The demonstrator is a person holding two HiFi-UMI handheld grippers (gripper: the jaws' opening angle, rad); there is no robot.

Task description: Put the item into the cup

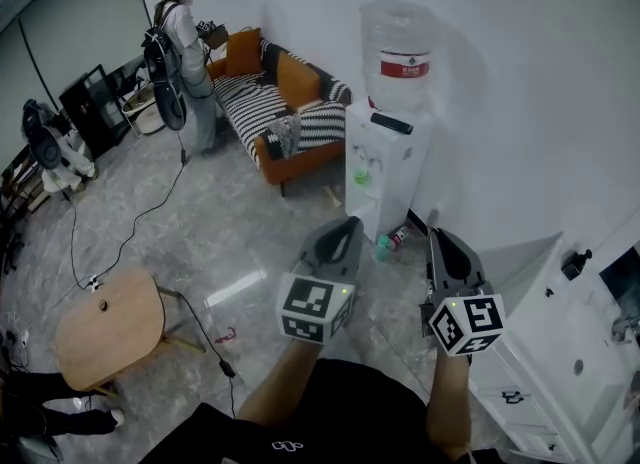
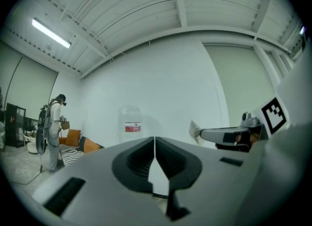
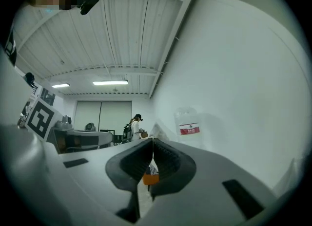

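No cup or item for it shows clearly in any view. My left gripper and right gripper are held up side by side in front of me, pointing toward a white water dispenser with a large clear bottle on top. In the left gripper view the jaws of the left gripper are pressed together with nothing between them. The right gripper is likewise shut and empty. Each gripper sees the other: the right one and the left one.
An orange sofa with striped cushions stands along the far wall. A person with a backpack stands beside it. A round wooden table is at lower left, a white cabinet at right. A small bottle lies by the dispenser's base.
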